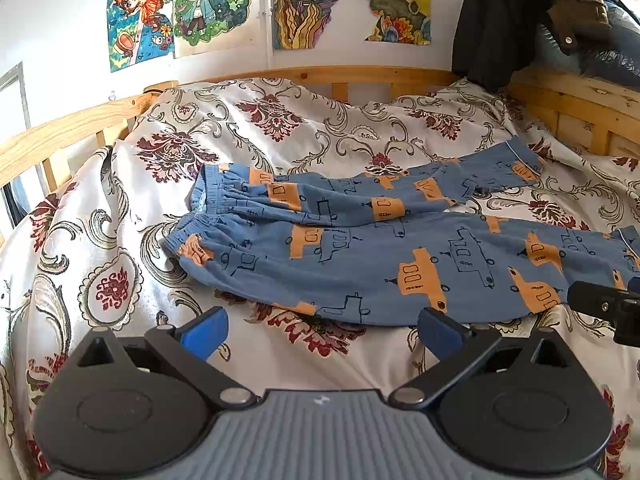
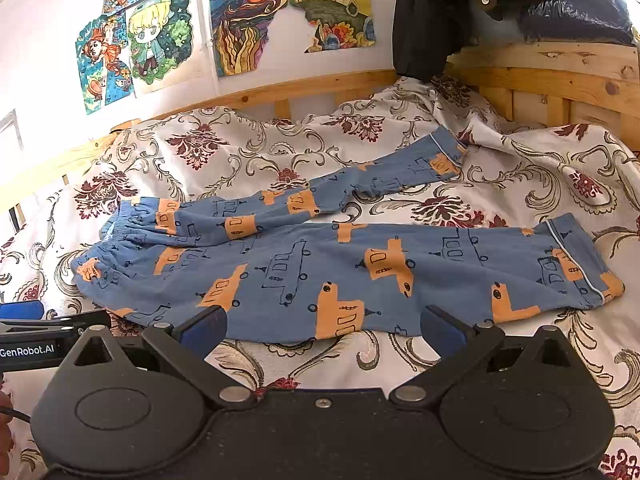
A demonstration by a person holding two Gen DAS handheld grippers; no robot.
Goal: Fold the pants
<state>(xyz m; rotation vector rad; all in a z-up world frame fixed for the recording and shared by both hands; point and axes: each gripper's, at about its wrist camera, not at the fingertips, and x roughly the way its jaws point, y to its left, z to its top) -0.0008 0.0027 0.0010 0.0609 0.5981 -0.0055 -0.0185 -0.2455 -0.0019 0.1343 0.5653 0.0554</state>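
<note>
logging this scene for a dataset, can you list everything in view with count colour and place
pants: 1, blue with orange print, spread flat on the bed, legs apart
bedspread: 1, white with red floral pattern, under the pants
bed frame: 1, light wood, around the bed
pictures: several, multicoloured, on the wall
dark clothes: a heap, black and brown, far right corner
left hand-held gripper: 1, black, blue pads, open, near the pants' near edge
right hand-held gripper: 1, same, open

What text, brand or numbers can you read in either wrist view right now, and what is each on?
"GenRobot.AI": white lettering on the black body of the left gripper, at the left edge of the right wrist view.
Pants: drawn vehicles only, no words.
Drawings on the wall: pictures, no lettering that I can make out.
Nothing else in either view reads as text.
</note>
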